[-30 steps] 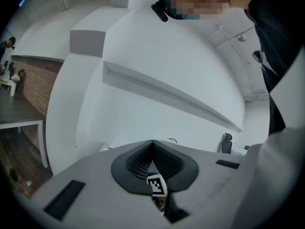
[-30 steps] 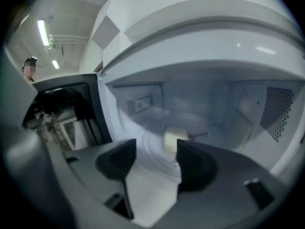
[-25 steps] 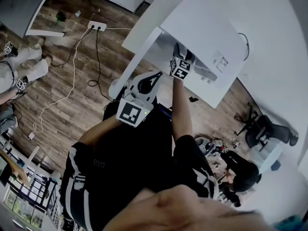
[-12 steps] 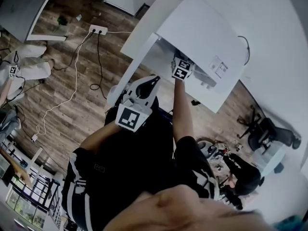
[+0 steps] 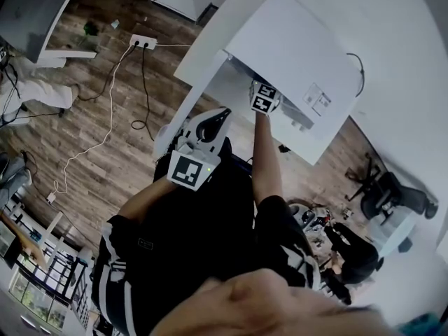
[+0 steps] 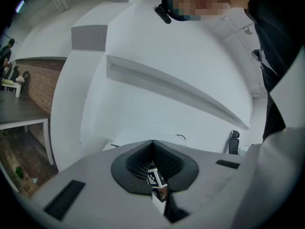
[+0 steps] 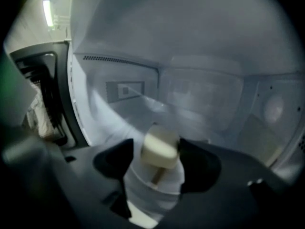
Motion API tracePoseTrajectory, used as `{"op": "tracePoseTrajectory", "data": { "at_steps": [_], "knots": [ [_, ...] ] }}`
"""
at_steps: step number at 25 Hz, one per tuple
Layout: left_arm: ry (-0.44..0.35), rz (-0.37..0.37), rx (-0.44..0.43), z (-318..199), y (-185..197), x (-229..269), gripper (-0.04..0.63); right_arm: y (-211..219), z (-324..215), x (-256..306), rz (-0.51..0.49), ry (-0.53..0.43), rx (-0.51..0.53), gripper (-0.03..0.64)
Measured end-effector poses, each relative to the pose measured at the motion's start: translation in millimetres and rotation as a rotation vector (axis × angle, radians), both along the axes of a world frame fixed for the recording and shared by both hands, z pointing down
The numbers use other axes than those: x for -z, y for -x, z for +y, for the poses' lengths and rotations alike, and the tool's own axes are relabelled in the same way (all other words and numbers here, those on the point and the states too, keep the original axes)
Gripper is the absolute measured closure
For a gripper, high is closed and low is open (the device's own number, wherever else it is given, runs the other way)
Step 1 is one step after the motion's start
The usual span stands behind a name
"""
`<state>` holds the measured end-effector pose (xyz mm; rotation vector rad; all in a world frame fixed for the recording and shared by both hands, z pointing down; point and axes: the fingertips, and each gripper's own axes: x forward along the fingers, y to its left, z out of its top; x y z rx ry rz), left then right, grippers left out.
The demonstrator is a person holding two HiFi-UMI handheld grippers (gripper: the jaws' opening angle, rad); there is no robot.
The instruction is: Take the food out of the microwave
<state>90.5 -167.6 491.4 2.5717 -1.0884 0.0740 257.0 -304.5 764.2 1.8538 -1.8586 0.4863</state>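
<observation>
I judge that if the thin wall of the white cup (image 7: 155,187) buckles, or it catches the dark door frame (image 7: 57,94), the food (image 7: 159,144) may tip out inside the microwave (image 7: 205,89). The food is a smooth cream block with rounded corners on a thin stick, and the right gripper (image 7: 157,159) seems clenched on its cup, though blur makes the contact uncertain. Outside the microwave, the left gripper (image 6: 152,147) is closed on nothing.

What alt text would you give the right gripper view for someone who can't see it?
A cream block on a stick, over a white container, sits between the dark jaws of the right gripper, inside a microwave.
</observation>
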Motion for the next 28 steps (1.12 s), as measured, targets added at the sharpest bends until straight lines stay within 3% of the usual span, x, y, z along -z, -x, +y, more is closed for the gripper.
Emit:
{"op": "tracePoseTrajectory", "data": {
  "at_steps": [18, 28],
  "knots": [
    [0.019, 0.006, 0.031, -8, -6, -5, 0.566, -14, -3, -14, 0.049, 0.086, 0.027, 0.324],
    [0.011, 0.008, 0.016, 2, -8, -3, 0.566, -14, 23, -10, 0.06, 0.103, 0.02, 0.324]
  ]
}}
